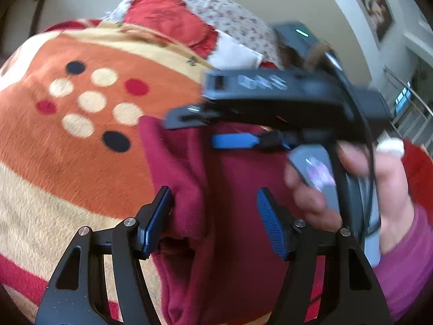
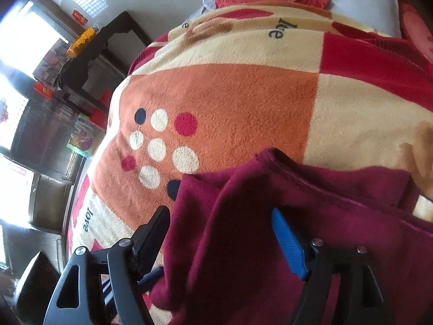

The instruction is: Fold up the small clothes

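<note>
Maroon fleece garment [image 1: 230, 189] is seen in the left wrist view, lying bunched on a patterned blanket [image 1: 67, 149]. The left gripper [image 1: 215, 216] is held wide open, astride a raised fold; nothing is clamped. The right gripper [image 1: 232, 140] is seen blurred across the frame above the cloth, held in the right hand [image 1: 379, 184]; its opening cannot be told from here. Pillows [image 1: 167, 19] are piled at the far end.

In the right wrist view the right gripper [image 2: 220, 241] is shown wide open, with the garment [image 2: 270, 243] humped between the fingers but not pinched. The blanket [image 2: 230, 103] is clear beyond it.

Fabric is judged soft, light, limp and not slippery; no shape will be held once lifted. A hem or corner edge should be taken, not the thick bunch.
</note>
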